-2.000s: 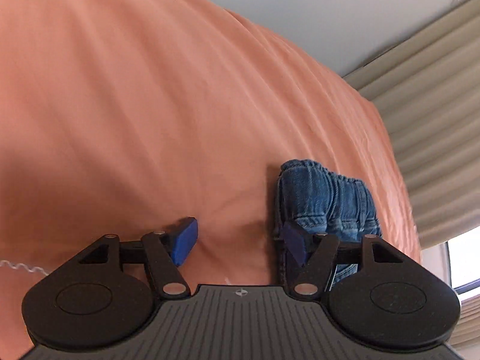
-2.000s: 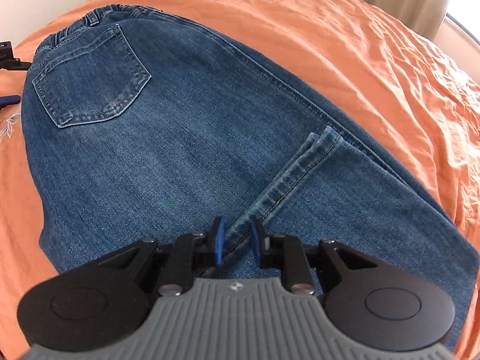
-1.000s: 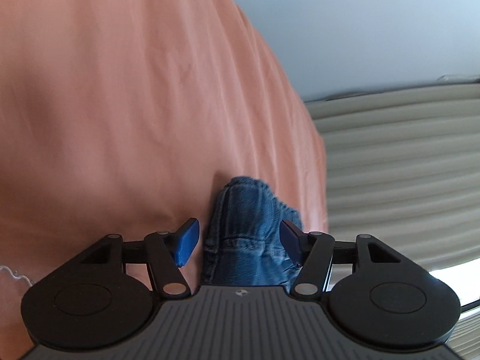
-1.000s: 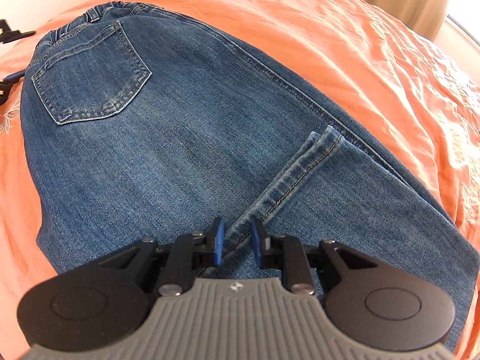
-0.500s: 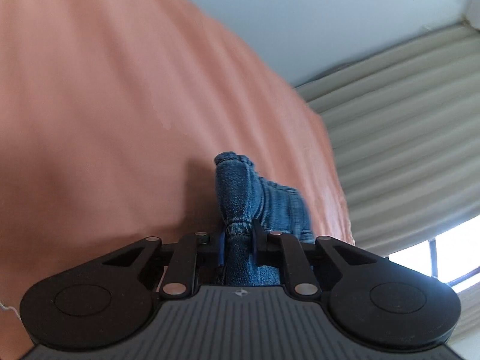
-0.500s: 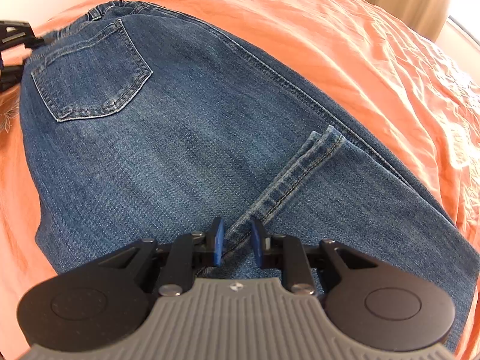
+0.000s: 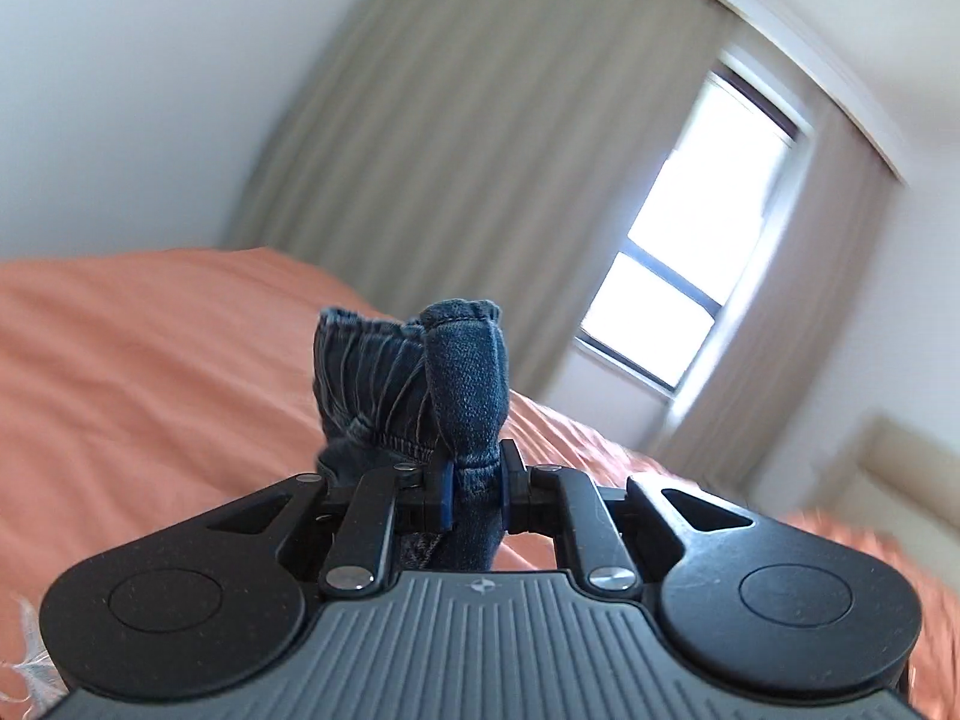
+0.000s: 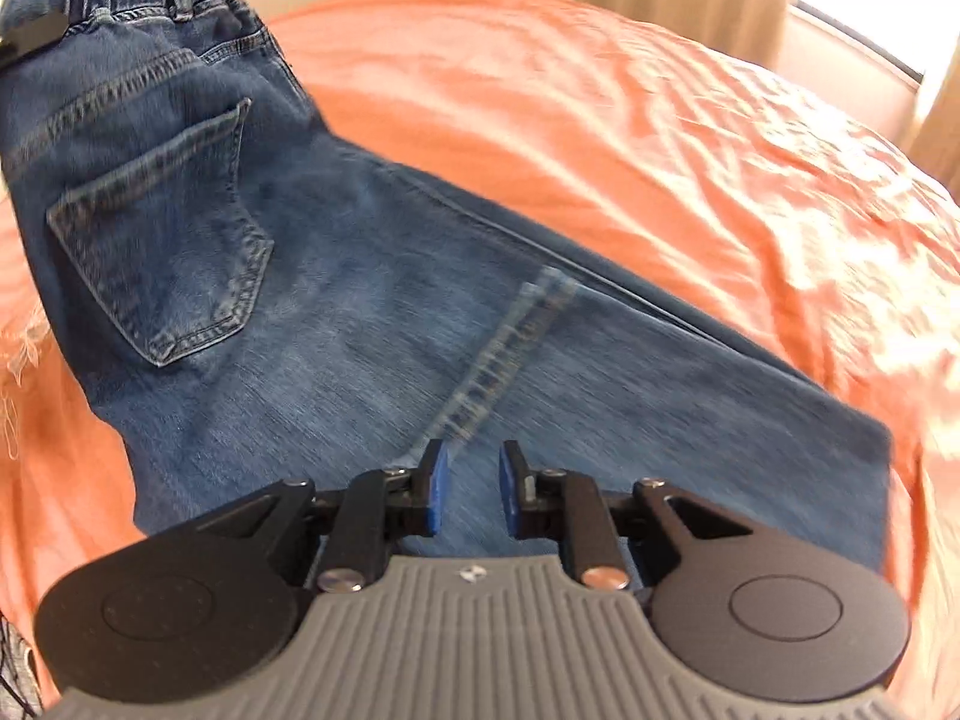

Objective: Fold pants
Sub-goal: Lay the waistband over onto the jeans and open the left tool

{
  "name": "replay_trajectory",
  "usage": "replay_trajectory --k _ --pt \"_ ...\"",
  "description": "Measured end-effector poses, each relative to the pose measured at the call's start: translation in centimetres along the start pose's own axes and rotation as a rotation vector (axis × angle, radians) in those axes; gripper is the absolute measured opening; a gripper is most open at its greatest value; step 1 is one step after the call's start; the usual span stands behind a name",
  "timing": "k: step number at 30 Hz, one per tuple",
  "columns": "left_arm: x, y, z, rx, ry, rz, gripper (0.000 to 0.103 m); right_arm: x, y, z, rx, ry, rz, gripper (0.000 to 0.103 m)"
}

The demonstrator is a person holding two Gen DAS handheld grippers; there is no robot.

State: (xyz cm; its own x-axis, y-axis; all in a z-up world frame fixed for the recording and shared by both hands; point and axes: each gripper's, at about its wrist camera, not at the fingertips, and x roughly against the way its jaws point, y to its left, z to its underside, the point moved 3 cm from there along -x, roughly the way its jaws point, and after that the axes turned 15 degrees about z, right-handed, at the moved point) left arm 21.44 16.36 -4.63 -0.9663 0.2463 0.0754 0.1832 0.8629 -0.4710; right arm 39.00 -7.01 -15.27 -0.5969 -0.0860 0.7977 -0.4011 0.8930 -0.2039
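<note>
The left gripper point(image 7: 474, 489) has just closed, grasping the jeans' point(image 8: 336, 276) waistband, lifted off the orange bed point(image 8: 660, 138). The right gripper point(image 8: 468, 489) pinches the folded edge. Bare bed lies beyond.

Daylight pours in through the window point(image 7: 690, 264) at right, blown out to pure white. Motion blur smears the curtain point(image 7: 456, 138) and the orange bedcover point(image 8: 690, 168), with glare patches at right. Fisheye bends every edge; corners go dark.
</note>
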Motion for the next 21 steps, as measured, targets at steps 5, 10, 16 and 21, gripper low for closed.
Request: replay_trajectory --k 5,10,16,21 --pt "-3.0 -5.9 3.6 -0.191 0.215 0.143 0.014 1.8 -3.8 3.6 -0.082 0.022 0.059 0.014" --pt "-4.0 -10.9 10.1 -0.278 0.470 0.254 0.015 2.7 -6.7 7.6 -0.194 0.076 0.047 0.014" --pt "-5.3 -12.0 15.5 -0.299 0.751 0.280 0.018 4.0 -7.9 11.0 -0.228 0.069 0.046 0.014" --pt "-7.2 -10.0 14.6 -0.050 0.812 0.376 0.042 4.7 -8.6 12.6 -0.258 0.057 0.029 0.015"
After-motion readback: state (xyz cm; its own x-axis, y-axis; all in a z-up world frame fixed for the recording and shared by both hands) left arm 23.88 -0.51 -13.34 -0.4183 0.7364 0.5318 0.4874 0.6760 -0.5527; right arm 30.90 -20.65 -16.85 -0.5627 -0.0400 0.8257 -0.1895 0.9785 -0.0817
